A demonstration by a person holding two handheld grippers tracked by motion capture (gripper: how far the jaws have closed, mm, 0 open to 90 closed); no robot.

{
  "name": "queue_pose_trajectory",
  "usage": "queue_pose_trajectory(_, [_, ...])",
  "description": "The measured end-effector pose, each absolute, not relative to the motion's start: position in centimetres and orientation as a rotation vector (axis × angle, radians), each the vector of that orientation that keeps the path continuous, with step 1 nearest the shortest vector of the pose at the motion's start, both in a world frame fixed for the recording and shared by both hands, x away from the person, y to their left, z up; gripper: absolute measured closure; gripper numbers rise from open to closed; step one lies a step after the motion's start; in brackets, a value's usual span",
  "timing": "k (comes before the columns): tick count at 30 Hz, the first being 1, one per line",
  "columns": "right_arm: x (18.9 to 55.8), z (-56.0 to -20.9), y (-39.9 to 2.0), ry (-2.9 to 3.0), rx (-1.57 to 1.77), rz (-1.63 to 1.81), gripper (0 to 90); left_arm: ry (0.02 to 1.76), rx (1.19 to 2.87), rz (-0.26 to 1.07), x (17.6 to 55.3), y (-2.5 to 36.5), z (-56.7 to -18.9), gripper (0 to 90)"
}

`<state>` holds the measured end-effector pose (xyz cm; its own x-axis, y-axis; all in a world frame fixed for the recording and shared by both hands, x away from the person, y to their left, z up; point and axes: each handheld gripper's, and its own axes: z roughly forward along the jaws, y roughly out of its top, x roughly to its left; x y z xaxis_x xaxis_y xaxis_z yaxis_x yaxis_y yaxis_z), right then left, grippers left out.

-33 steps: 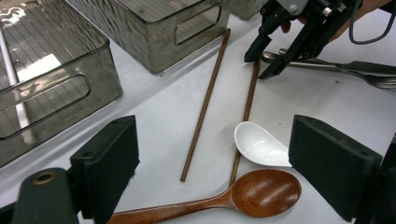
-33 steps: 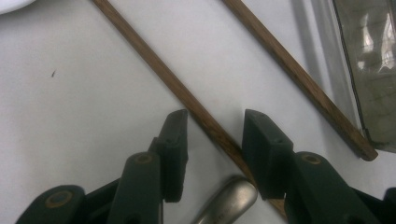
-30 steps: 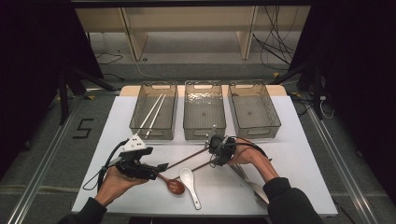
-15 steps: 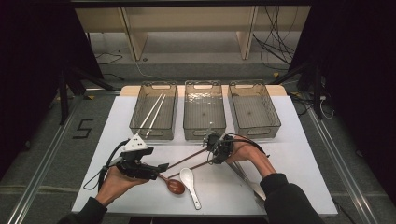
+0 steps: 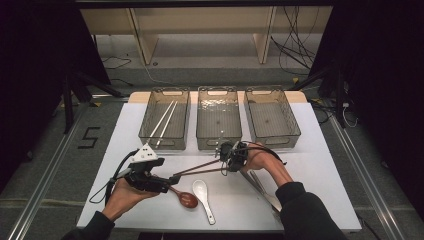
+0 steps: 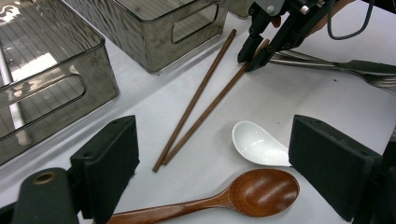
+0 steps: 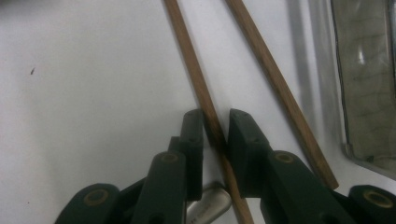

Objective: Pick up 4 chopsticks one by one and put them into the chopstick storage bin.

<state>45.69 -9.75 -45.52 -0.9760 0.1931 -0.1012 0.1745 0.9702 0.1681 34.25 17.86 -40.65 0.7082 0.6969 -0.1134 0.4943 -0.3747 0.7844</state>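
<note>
Two brown chopsticks (image 5: pixel 200 169) lie side by side on the white table (image 5: pixel 310 165), pointing from lower left to upper right. My right gripper (image 5: pixel 223 159) is at their far end, its jaws pressed on either side of one chopstick (image 7: pixel 194 74); the second chopstick (image 7: pixel 271 70) lies free beside it. In the left gripper view the right gripper (image 6: pixel 250 63) pinches that stick's tip. My left gripper (image 5: pixel 172 181) stands open low over the table, with a wooden spoon (image 6: pixel 261 191) and a white ceramic spoon (image 6: pixel 257 144) between its jaws' line.
Three clear bins stand at the back: the left bin (image 5: pixel 163 145) holds white chopsticks (image 5: pixel 162 122), then come the middle bin (image 5: pixel 218 145) and the right bin (image 5: pixel 274 142). Metal cutlery (image 5: pixel 262 187) lies under my right forearm.
My right gripper has shifted slightly left and down onto the chopstick's end. The left gripper and the spoons have stayed where they were.
</note>
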Motion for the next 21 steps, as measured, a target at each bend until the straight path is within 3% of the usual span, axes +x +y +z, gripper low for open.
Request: queue_pose_trajectory(21, [46.22, -45.51, -9.55, 3.007, 0.107, 0.203, 84.9, 0.908, 2.052, 0.292, 34.28, 17.89, -40.67, 15.5])
